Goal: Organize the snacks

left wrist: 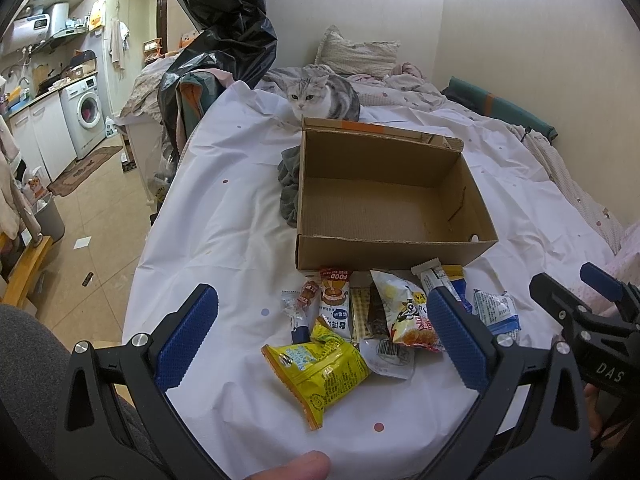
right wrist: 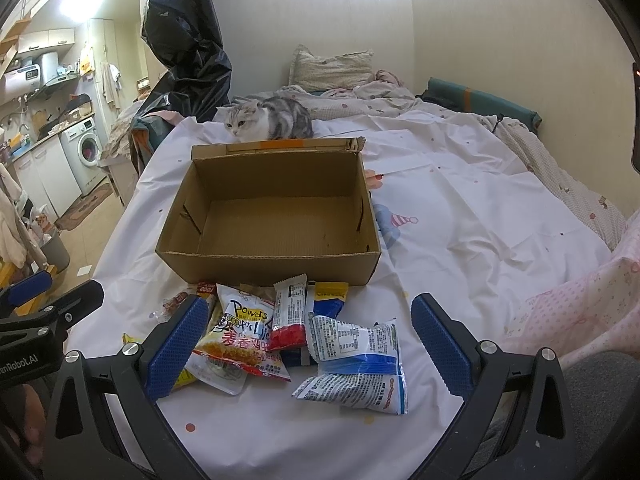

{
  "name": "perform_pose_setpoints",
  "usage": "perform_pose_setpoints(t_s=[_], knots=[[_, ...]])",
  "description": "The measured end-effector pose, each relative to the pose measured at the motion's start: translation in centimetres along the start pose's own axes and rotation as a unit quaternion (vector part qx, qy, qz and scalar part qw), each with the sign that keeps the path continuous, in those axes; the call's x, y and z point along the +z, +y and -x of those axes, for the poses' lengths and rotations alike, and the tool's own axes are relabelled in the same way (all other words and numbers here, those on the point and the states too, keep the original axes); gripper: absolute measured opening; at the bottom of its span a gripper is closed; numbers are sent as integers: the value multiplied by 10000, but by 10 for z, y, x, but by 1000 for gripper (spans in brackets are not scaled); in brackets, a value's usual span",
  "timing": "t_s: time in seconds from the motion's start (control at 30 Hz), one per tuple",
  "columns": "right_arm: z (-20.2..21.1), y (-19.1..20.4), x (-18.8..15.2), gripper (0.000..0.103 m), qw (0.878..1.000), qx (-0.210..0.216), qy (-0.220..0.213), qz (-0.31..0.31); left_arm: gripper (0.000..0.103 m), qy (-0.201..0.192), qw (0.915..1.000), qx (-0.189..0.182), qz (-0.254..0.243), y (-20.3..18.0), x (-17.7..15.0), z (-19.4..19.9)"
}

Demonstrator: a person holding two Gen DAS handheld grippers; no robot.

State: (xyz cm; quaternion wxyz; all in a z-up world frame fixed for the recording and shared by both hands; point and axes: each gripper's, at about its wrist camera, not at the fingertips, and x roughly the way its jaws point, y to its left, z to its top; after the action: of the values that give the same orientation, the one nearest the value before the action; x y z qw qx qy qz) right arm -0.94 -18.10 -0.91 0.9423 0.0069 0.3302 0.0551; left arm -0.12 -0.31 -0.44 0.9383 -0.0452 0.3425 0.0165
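1. Left claw [left wrist: 326, 334]: jaws wide apart, nothing held, hovering over the near end of the snack pile on the bed sheet [left wrist: 224, 208].
2. Nearest to it is the yellow-green chip bag [left wrist: 318, 368], lying flat just ahead and slightly below centre between the pads. Its long axis runs diagonally, near-left to far-right, so the jaws would prob. need to straddle it across the short side.
3. Right claw [right wrist: 308, 344]: also spread wide, empty. The blue-white packet [right wrist: 356, 364] sits between its fingers, towards the right side, long axis roughly left-right and a bit tilted.
4. Judgement: left hand is nearer the yellow-green bag, right hand is nearer the blue-white packet. Either could start.
5. Snack count, approx. since they overlap: 1 yellow-green bag, 1 blue-white packet, 1 white/orange "Powers" crisp bag [right wrist: 240, 332], 1 red-and-white bar wrapper [right wrist: 289, 312], 1 yellow-blue pack [right wrist: 330, 298], several small sticks and sachets on the left, exact no. hard to tell.
6. Beyond the pile: 1 cardboard box [right wrist: 264, 258], open top, nothing inside, near wall just behind the snacks. Likely the destination.
7. Farthest: 1 grey tabby cat [right wrist: 268, 120] crouched right behind the box's far edge, facing it. Could interfere w/ drops.
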Motion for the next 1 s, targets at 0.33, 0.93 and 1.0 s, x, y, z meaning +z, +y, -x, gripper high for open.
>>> perform_pose_setpoints(t_s=[0.33, 0.93, 1.0], knots=[[0, 1, 0, 103, 10000, -3, 0, -1, 103, 18, 10000, -3, 13, 1, -2, -1], [-15, -21, 10, 103, 9935, 686, 651, -633, 103, 361, 9991, 170, 134, 10, 9, -15], [-25, -36, 19, 103, 9887, 818, 902, -870, 103, 500, 9981, 194, 292, 18, 19, -20]])
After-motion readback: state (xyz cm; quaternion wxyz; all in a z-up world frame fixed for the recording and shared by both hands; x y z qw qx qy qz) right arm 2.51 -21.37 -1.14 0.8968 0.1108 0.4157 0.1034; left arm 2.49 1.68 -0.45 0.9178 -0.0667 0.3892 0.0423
